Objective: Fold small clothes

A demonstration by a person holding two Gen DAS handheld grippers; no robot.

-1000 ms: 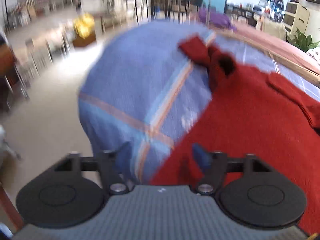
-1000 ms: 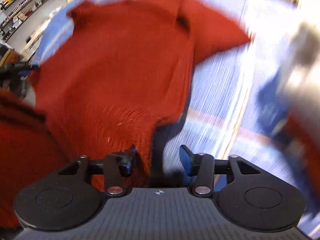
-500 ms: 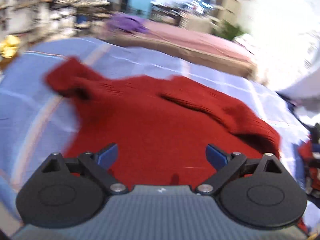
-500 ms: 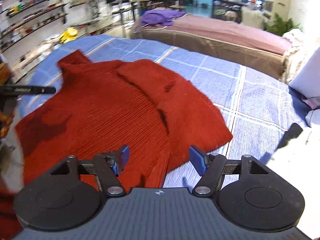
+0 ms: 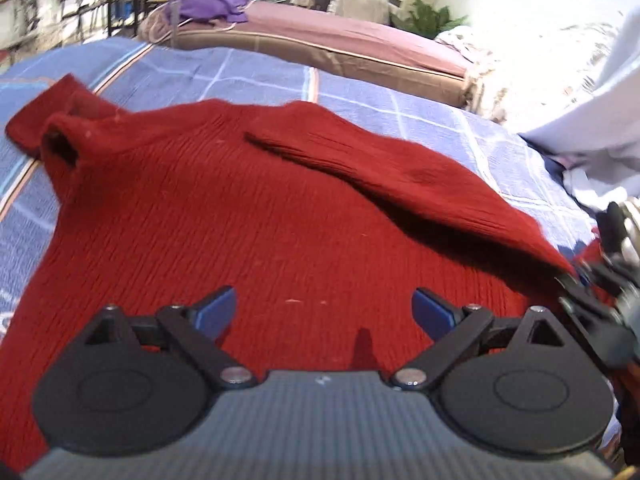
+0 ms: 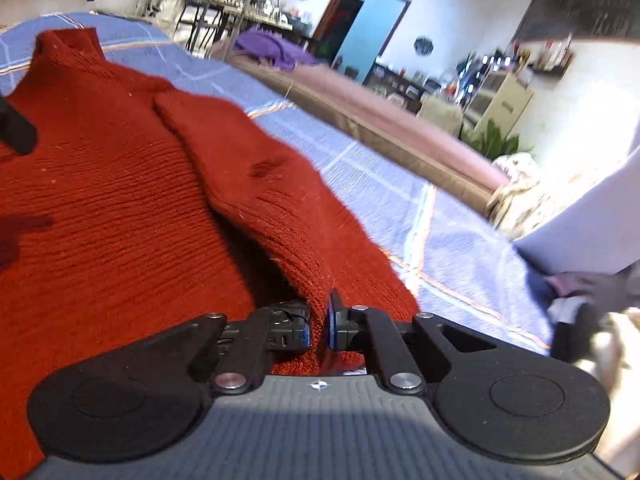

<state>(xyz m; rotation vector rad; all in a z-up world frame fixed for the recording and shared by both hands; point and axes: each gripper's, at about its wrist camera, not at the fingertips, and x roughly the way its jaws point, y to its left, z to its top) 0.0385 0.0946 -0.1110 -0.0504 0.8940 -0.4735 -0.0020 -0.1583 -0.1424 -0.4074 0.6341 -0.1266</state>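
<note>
A red knit turtleneck sweater (image 5: 224, 216) lies flat on a blue checked bedspread (image 5: 400, 112), collar at the far left, one sleeve folded across its body. My left gripper (image 5: 324, 312) is open and empty, hovering over the sweater's lower body. My right gripper (image 6: 319, 326) is shut on the end of the folded sleeve (image 6: 280, 204) at the sweater's right side. The right gripper also shows at the right edge of the left wrist view (image 5: 592, 280). The sweater shows in the right wrist view (image 6: 100, 200) too.
A second bed with a mauve cover (image 5: 340, 40) and a purple garment (image 5: 208, 4) on it stands beyond. White pillows and bedding (image 5: 580, 92) lie at the right. Shelves and furniture line the far walls.
My right gripper has dropped to the sleeve end and shut on it. My left gripper has moved slightly closer over the sweater and stays open.
</note>
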